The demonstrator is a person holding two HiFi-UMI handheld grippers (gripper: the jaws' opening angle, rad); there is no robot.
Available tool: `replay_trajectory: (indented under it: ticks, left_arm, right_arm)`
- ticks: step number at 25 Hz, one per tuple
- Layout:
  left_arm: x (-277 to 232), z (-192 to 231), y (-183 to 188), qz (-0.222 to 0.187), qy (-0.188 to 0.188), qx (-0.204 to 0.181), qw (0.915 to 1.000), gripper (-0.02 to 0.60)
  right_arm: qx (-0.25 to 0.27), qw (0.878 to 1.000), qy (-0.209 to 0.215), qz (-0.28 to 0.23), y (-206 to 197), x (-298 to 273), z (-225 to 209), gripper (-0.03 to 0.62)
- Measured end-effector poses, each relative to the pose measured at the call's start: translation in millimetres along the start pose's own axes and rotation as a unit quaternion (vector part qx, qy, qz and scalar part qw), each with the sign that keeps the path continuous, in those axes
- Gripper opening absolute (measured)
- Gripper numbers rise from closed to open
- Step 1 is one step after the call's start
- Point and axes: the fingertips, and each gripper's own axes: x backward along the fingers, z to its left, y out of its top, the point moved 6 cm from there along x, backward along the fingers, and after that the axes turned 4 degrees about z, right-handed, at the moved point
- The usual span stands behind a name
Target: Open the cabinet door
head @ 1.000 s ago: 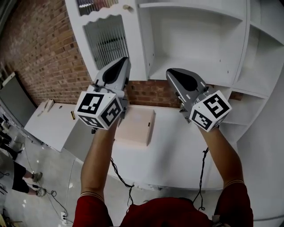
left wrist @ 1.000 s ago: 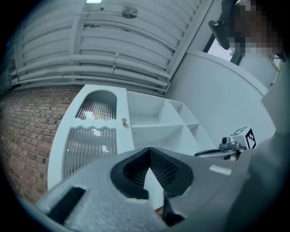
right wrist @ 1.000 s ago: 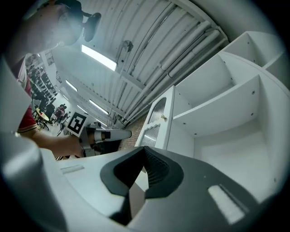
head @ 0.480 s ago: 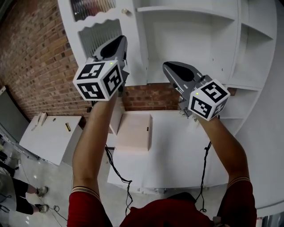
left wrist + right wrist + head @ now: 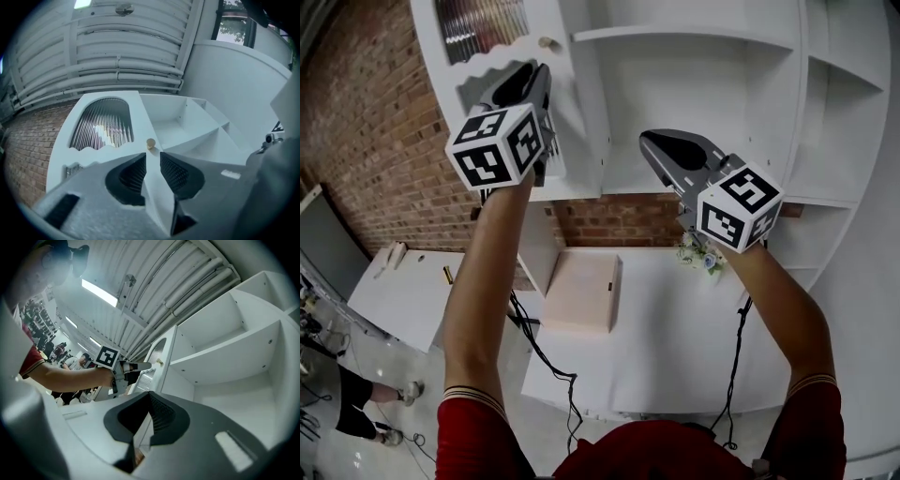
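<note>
The white cabinet door (image 5: 574,98) has a ribbed glass pane (image 5: 483,26) and a small round knob (image 5: 547,43) near its right edge. It looks shut against the shelf unit. My left gripper (image 5: 540,73) is raised in front of the door, just below the knob. In the left gripper view the knob (image 5: 150,143) sits just beyond the left gripper (image 5: 153,156), whose jaws are opening with nothing between them. My right gripper (image 5: 645,139) hangs in front of the open shelves, apart from the door, and in the right gripper view the right gripper (image 5: 149,393) looks shut and empty.
Open white shelves (image 5: 703,94) fill the right of the unit, over a brick wall (image 5: 375,141). Below stands a white table (image 5: 675,328) with a pale box (image 5: 581,291) and small flowers (image 5: 701,255). A second table (image 5: 403,286) and a person's legs (image 5: 356,412) are at left.
My left gripper has risen up the door face to just under the knob, and its jaws have parted. My right gripper rose slightly. The head view has tilted upward.
</note>
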Motion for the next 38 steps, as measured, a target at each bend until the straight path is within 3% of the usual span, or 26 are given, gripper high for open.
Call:
replay_trajectory:
  ticks: [12, 22, 27, 32, 38]
  left_arm:
    - [-37, -3, 17, 0.011, 0.034, -0.041, 0.9985, 0.137]
    - [-51, -2, 20, 0.019, 0.048, -0.068, 0.9963, 0.119]
    - [-53, 0, 21, 0.017, 0.042, -0.056, 0.9974, 0.087]
    - [-48, 5, 24, 0.008, 0.022, -0.010, 0.9997, 0.084]
    - [-35, 2, 29, 0.005, 0.026, -0.023, 0.9994, 0.081]
  right_arm:
    - [0.007, 1.000, 0.017, -0.004, -10, 13, -25, 0.012]
    - [0.013, 1.000, 0.007, 0.002, -18, 32, -37, 0.012]
    - [0.013, 1.000, 0.005, 0.007, -18, 34, -35, 0.012]
    - [0.009, 1.000, 0.001, 0.009, -15, 36, -33, 0.012]
    - [0.008, 1.000, -0.001, 0.008, -15, 42, -27, 0.012]
